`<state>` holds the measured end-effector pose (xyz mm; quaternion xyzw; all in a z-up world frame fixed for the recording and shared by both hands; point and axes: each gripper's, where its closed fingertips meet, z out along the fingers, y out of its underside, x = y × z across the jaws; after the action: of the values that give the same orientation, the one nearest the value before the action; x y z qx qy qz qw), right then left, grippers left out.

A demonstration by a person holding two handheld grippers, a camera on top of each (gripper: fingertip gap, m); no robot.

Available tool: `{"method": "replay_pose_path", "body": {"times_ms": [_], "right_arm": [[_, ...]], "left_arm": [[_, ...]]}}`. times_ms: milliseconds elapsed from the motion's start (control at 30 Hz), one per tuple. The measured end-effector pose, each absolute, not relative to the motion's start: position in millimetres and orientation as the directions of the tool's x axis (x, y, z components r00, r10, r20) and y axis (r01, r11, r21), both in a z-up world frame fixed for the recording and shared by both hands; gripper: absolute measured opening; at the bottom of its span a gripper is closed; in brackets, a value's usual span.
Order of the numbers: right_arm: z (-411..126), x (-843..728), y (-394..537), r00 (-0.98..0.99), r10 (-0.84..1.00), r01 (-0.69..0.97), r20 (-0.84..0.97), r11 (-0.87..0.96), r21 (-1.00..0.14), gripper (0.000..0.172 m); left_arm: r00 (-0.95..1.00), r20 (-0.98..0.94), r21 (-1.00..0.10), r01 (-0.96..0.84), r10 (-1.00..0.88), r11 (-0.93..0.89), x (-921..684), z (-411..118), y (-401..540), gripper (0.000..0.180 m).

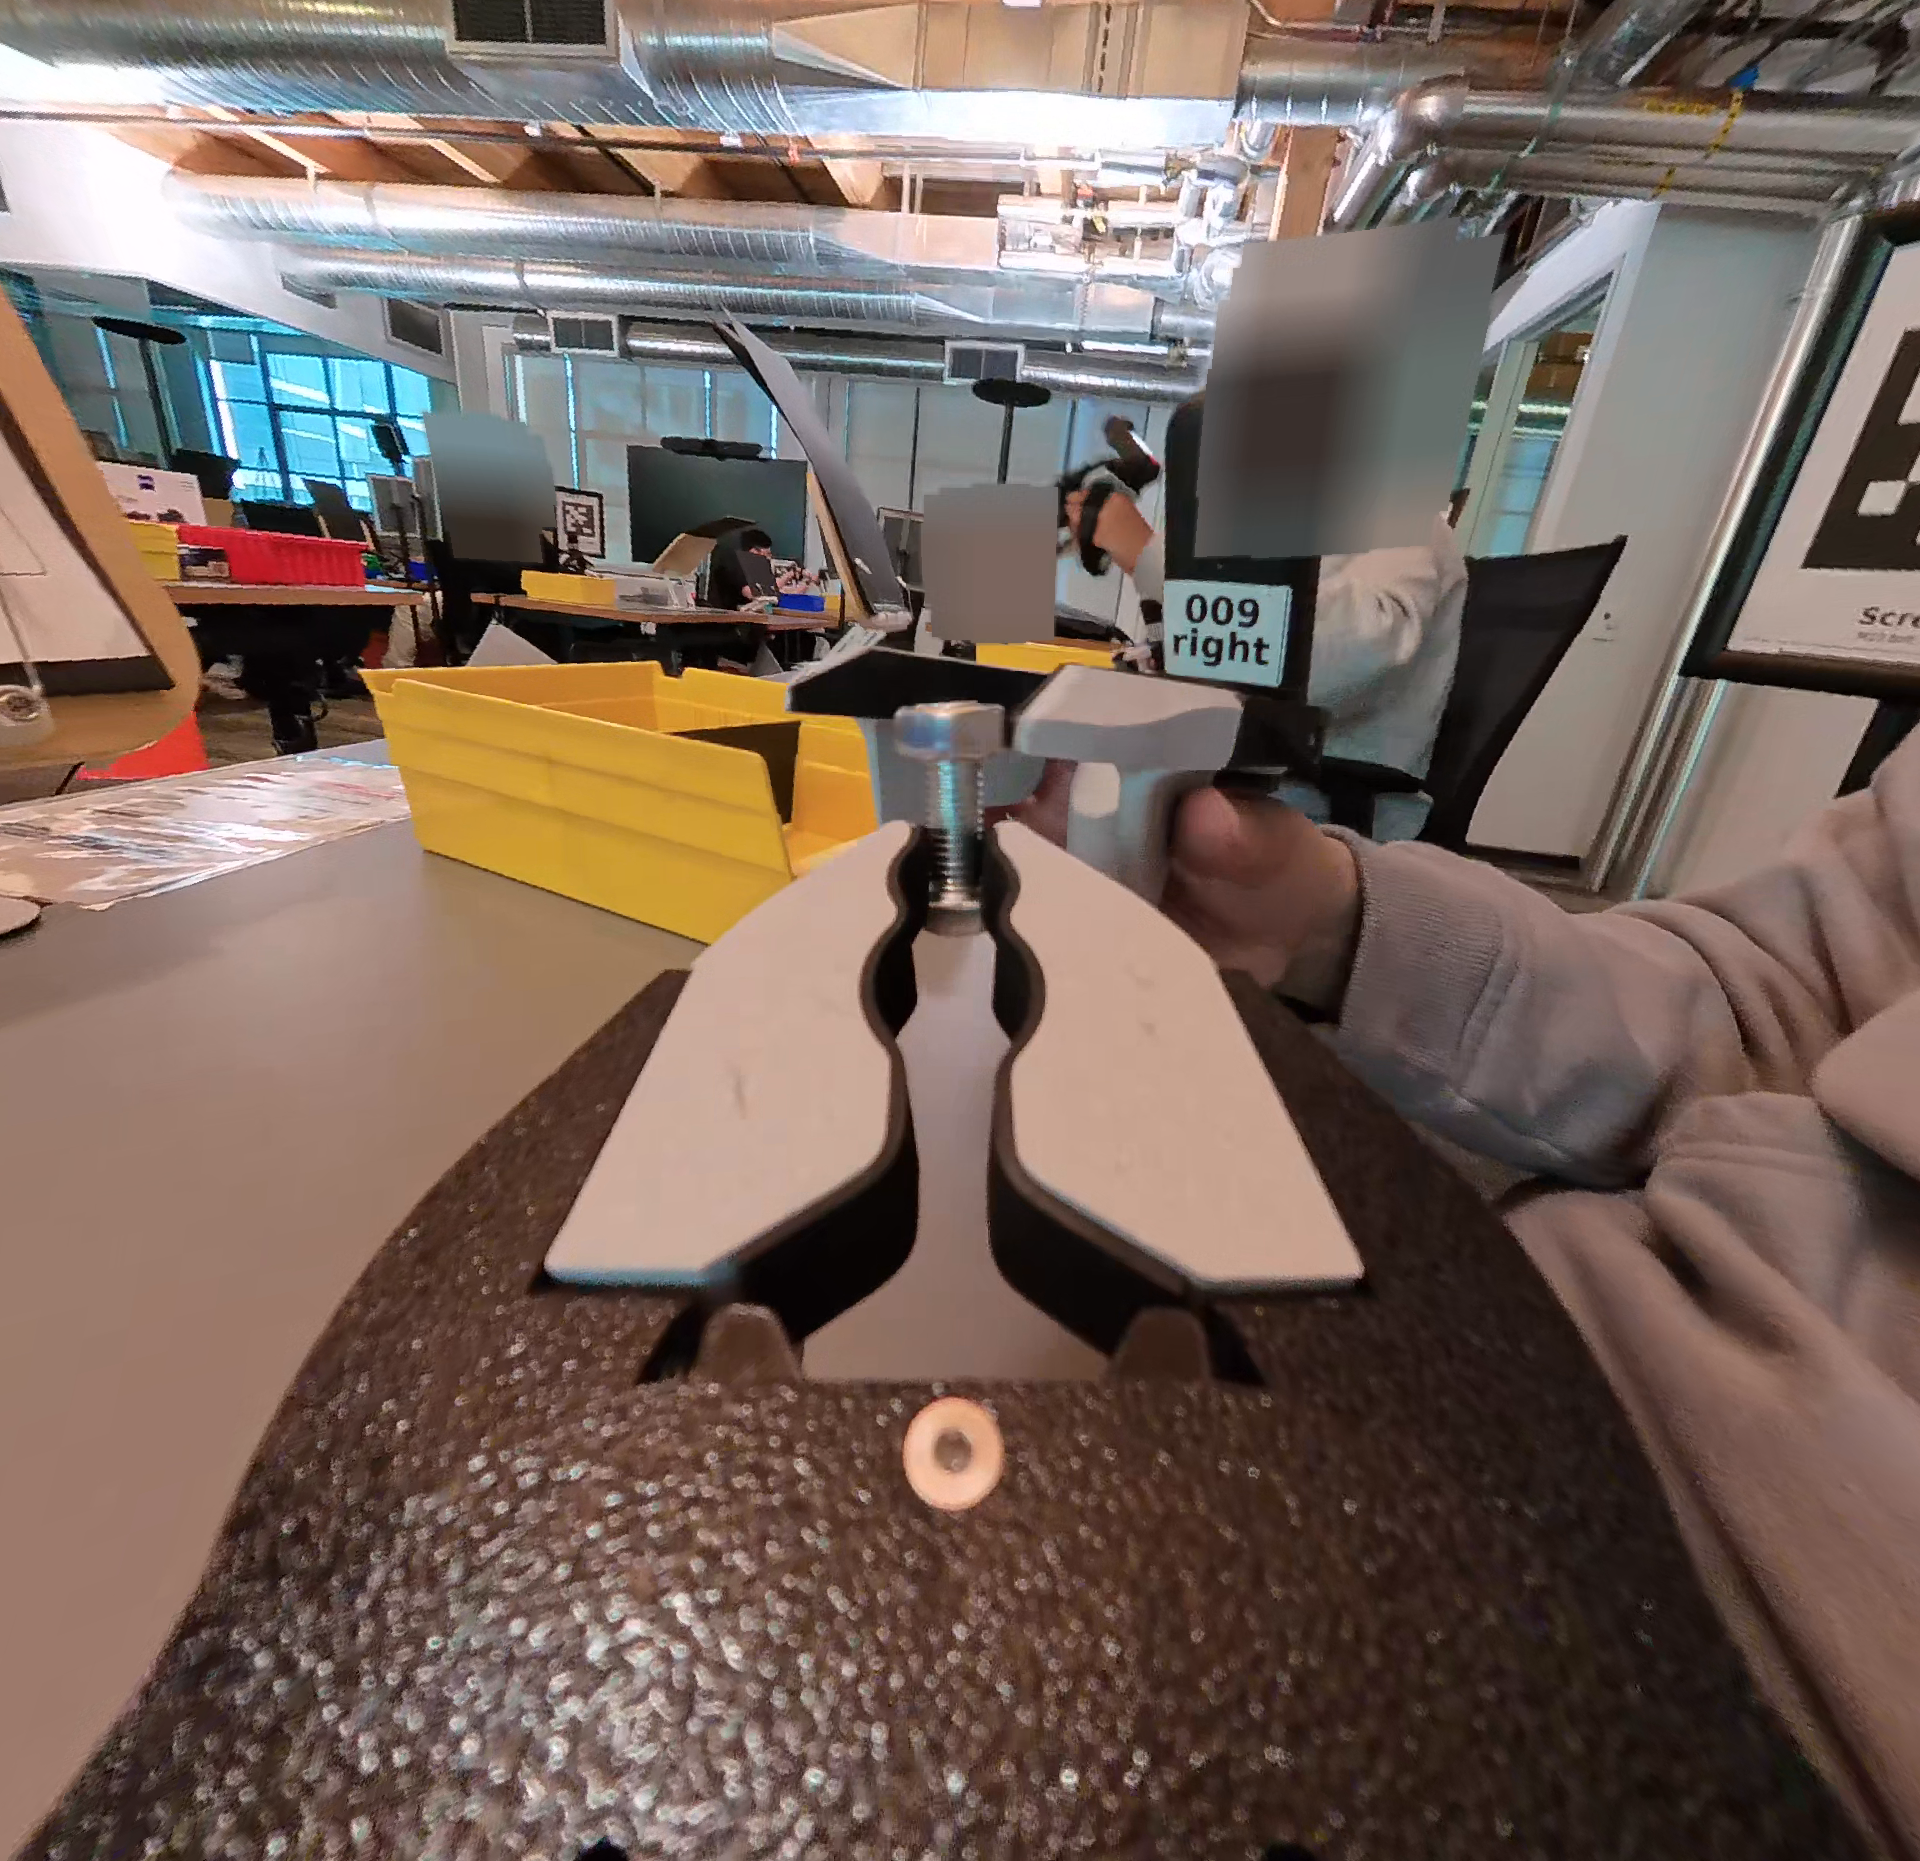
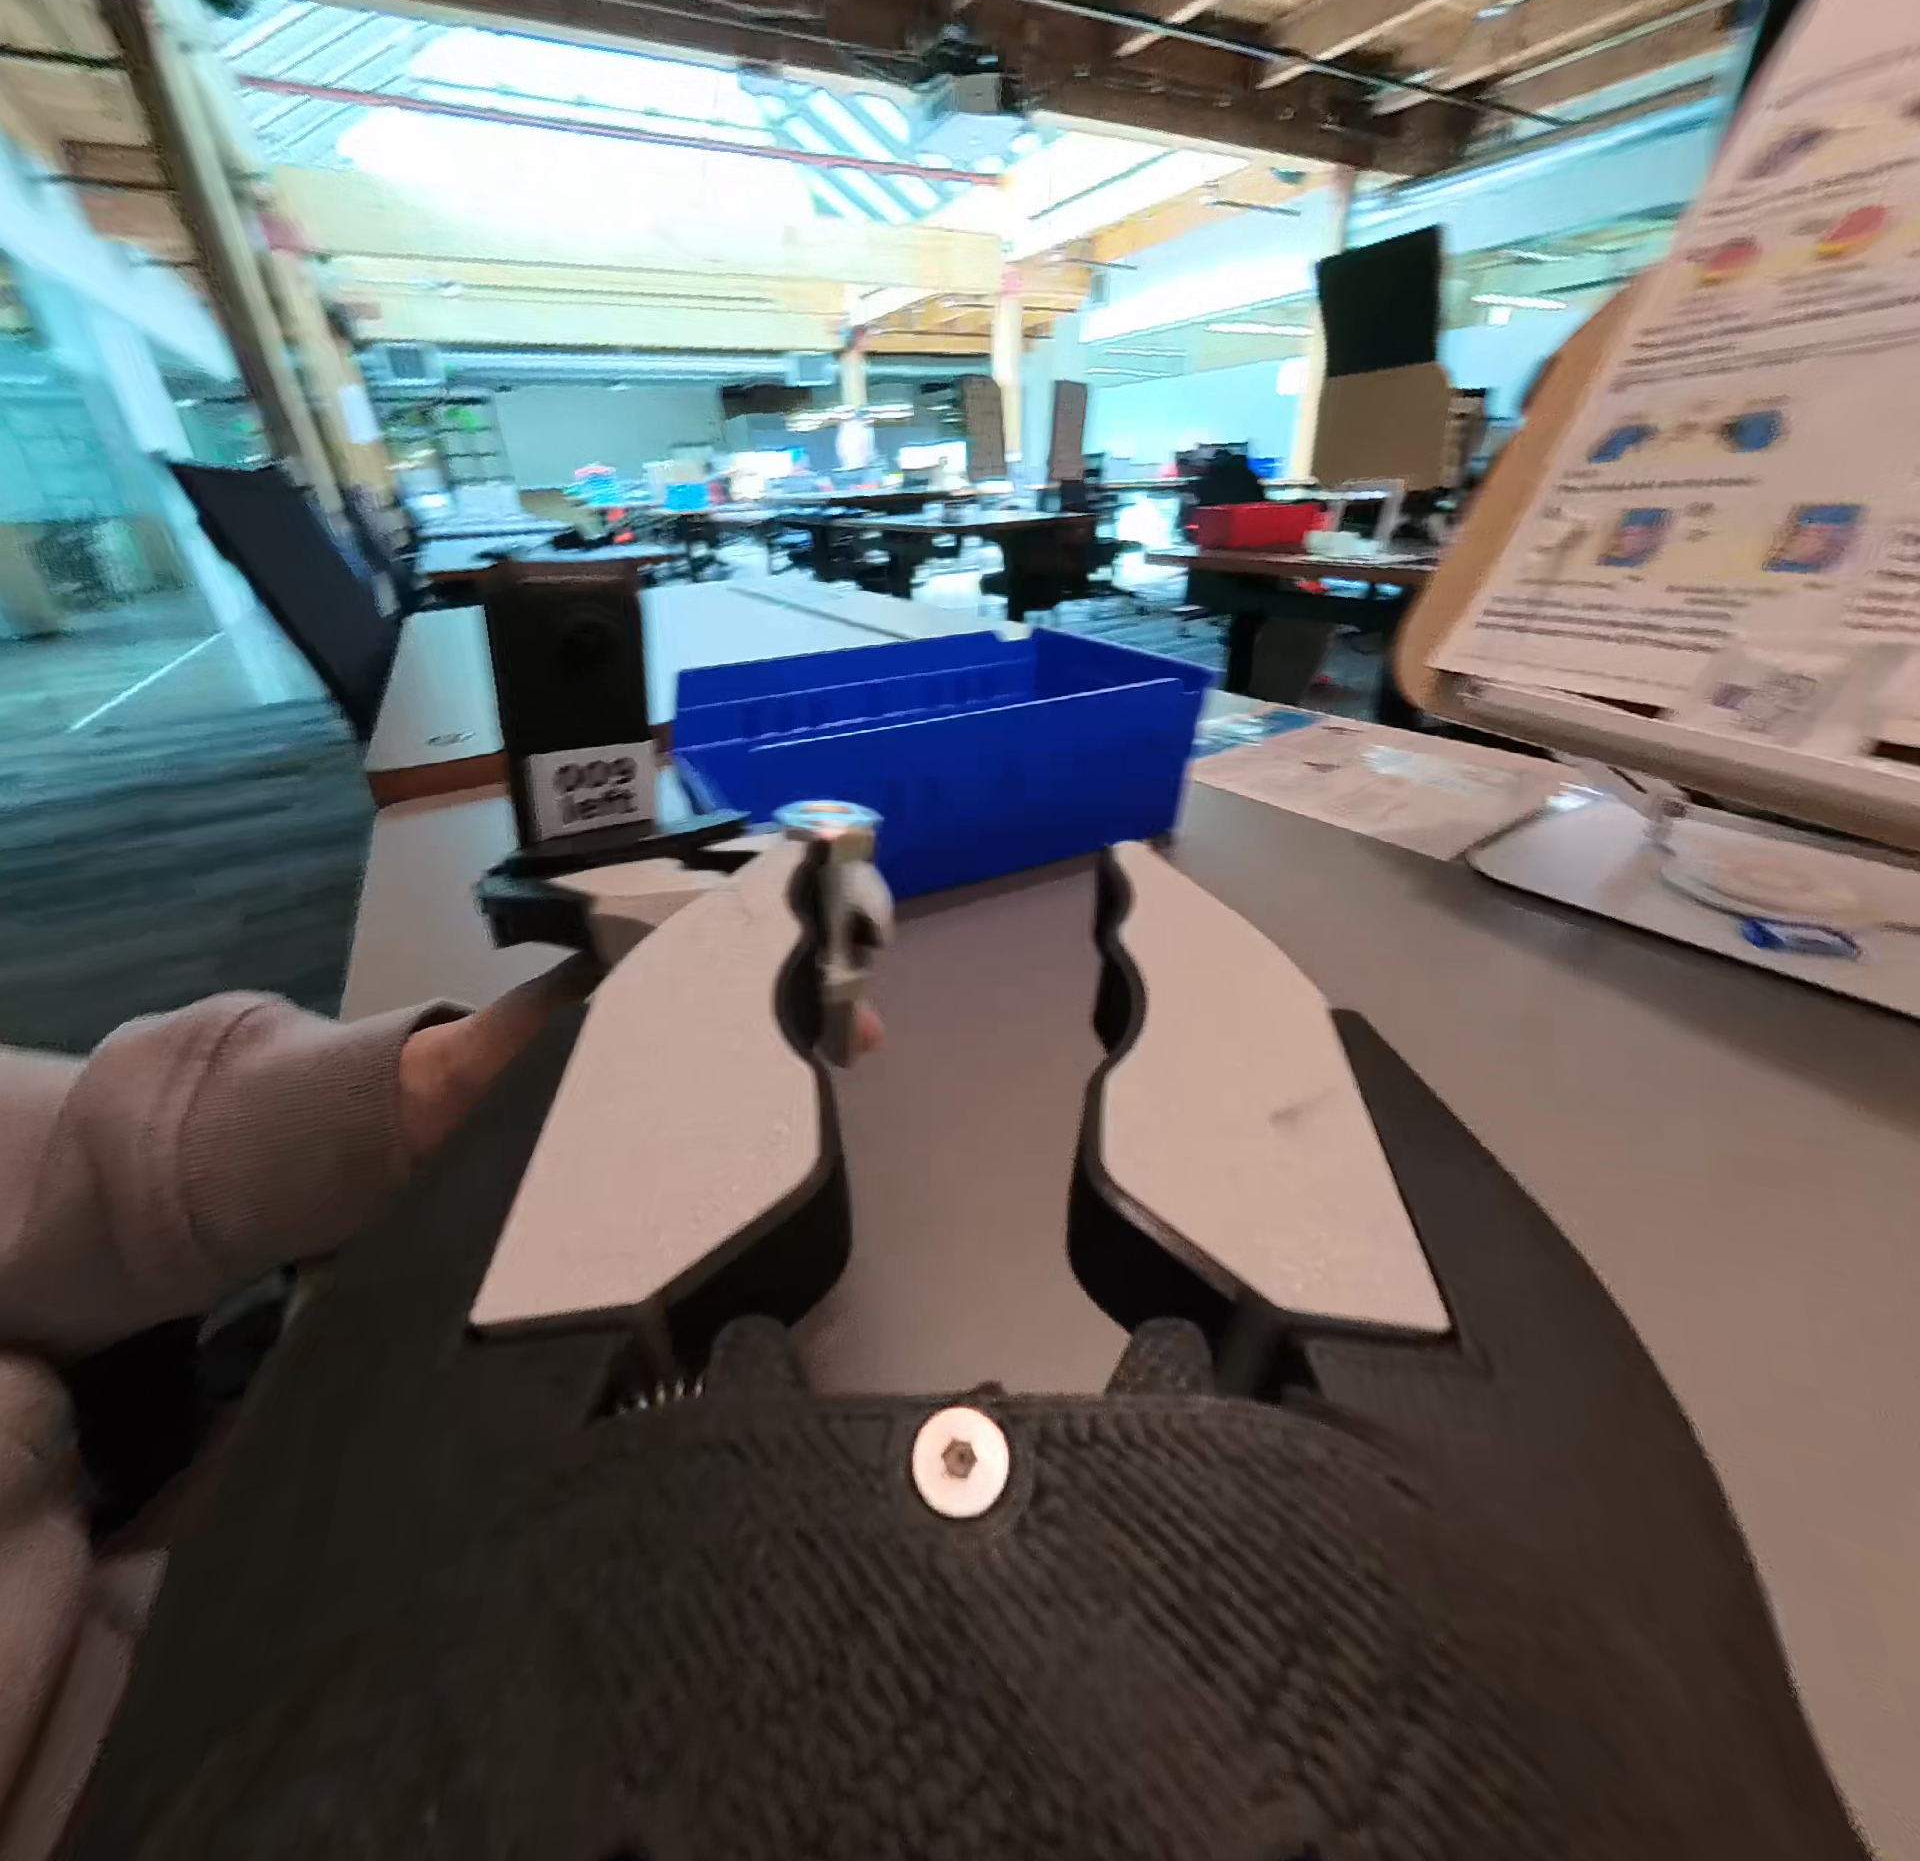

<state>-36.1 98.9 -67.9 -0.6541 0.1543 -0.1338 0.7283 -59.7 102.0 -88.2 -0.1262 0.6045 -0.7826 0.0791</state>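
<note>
My left gripper [image 1: 954, 847] is shut on the threaded shank of a silver hex-head bolt [image 1: 951, 772] and holds it upright above the grey table [image 1: 312, 980]. The bolt's head stands clear above the fingertips. My right gripper [image 2: 951, 866] is open wide. The bolt head [image 2: 826, 822] stands between its fingers, close to the left finger [image 2: 717, 980] and far from the right one. In the left wrist view the right gripper's grey finger [image 1: 1132, 720] sits level with the bolt head. In the right wrist view the left gripper [image 2: 852, 928] shows edge-on under the bolt head.
A yellow bin [image 1: 582, 762] stands on the table beyond the left gripper. A blue bin [image 2: 935, 762] stands beyond the right gripper. A board with a printed sheet [image 2: 1714, 461] leans at the right, with papers [image 2: 1371, 772] under it. People sit at desks behind. Both grippers' tips are close together, under 4 cm apart.
</note>
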Motion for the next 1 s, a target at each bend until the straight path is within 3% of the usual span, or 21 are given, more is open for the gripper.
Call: {"method": "replay_pose_path", "body": {"times_ms": [33, 100, 267, 467, 633, 733, 1000], "right_arm": [[-67.7, -23.9, 88.2, 0.880, -0.470, -0.017, -0.075, 0.126, -0.992, 0.033], [-64.6, -17.6, 78.4, 0.869, -0.482, -0.029, -0.111, 0.175, -0.984, 0.040], [-55.0, -55.4, 107.3, 0.954, -0.293, -0.013, -0.071, 0.197, -0.980, 0.043], [-64.8, -55.2, 120.9, 0.932, -0.361, 0.030, -0.017, 0.125, -0.992, 0.032], [-62.8, -44.7, 104.3, 0.935, -0.348, -0.019, -0.070, 0.148, -0.989, 0.044], [-62.4, -30.2, 86.5, 0.915, -0.392, -0.035, -0.094, 0.156, -0.987, 0.041], [-61.2, -62.2, 110.7, 0.967, -0.256, 0.011, -0.014, 0.096, -0.995, 0.043]], "left_arm": [[-0.959, 0.105, -0.960, -0.028, -0.264, -0.280, -61.3, -85.5, 103.8, 0.009], [-0.957, 0.112, -0.957, -0.032, -0.266, -0.287, -61.3, -85.4, 104.6, 0.009], [-0.960, 0.070, -0.972, -0.005, -0.272, -0.234, -64.0, -89.4, 97.3, 0.009], [-0.958, 0.062, -0.972, 0.005, -0.279, -0.234, -64.4, -89.2, 97.5, 0.009], [-0.952, 0.081, -0.966, -0.002, -0.294, -0.257, -60.7, -87.5, 101.8, 0.008], [-0.951, 0.083, -0.963, -0.001, -0.297, -0.268, -60.5, -86.4, 103.5, 0.009], [-0.953, 0.057, -0.972, 0.016, -0.299, -0.236, -61.9, -88.7, 98.9, 0.009]]}}
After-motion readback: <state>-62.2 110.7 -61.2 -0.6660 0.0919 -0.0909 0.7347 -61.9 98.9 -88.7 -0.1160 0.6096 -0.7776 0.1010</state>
